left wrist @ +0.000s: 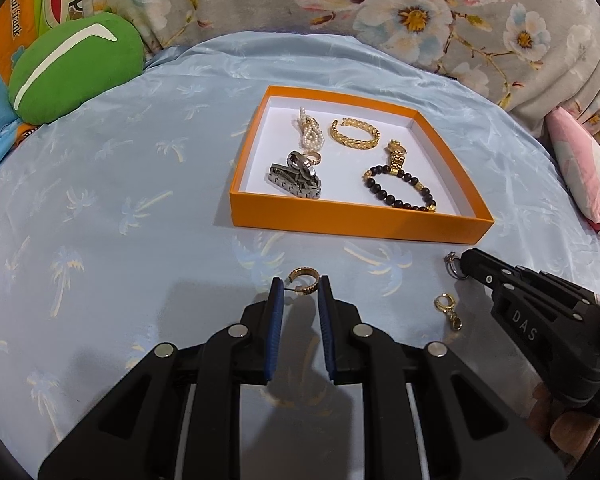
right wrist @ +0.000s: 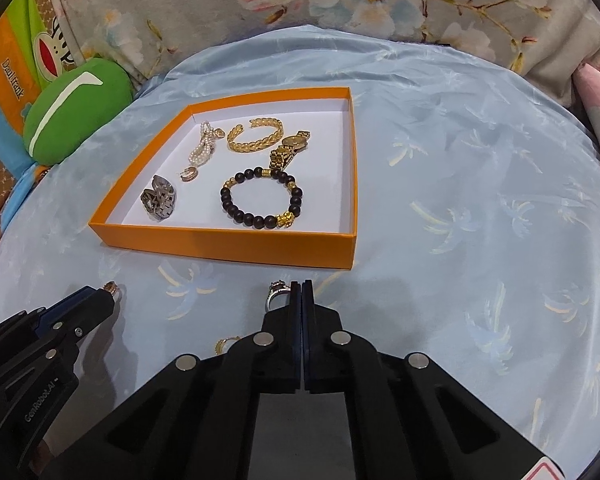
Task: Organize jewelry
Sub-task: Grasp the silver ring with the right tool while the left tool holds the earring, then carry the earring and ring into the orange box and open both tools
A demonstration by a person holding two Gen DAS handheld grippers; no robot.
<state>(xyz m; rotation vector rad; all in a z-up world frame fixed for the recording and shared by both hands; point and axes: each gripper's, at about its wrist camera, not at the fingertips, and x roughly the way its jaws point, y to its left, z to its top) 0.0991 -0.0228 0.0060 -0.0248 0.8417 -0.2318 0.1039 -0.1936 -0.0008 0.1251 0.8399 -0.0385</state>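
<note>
Jewelry lies mostly in the shallow orange cardboard box [left wrist: 356, 222] on the pale blue palm-print bedsheet [left wrist: 120, 208]: a black bead bracelet [left wrist: 400, 190], a gold braided cuff [left wrist: 356, 133] and a silver link watch [left wrist: 296, 180]. From the left wrist, the left tool [left wrist: 300, 286] is clamped on a gold hoop earring [left wrist: 305, 279]. From the right wrist, the right tool [right wrist: 301, 286] is closed on a silver ring [right wrist: 276, 294] just before the box; another gold earring [right wrist: 225, 344] rests on the sheet.

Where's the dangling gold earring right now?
Left wrist view, lower right: the dangling gold earring lies on the blue sheet, between both grippers, outside the orange box.
</note>
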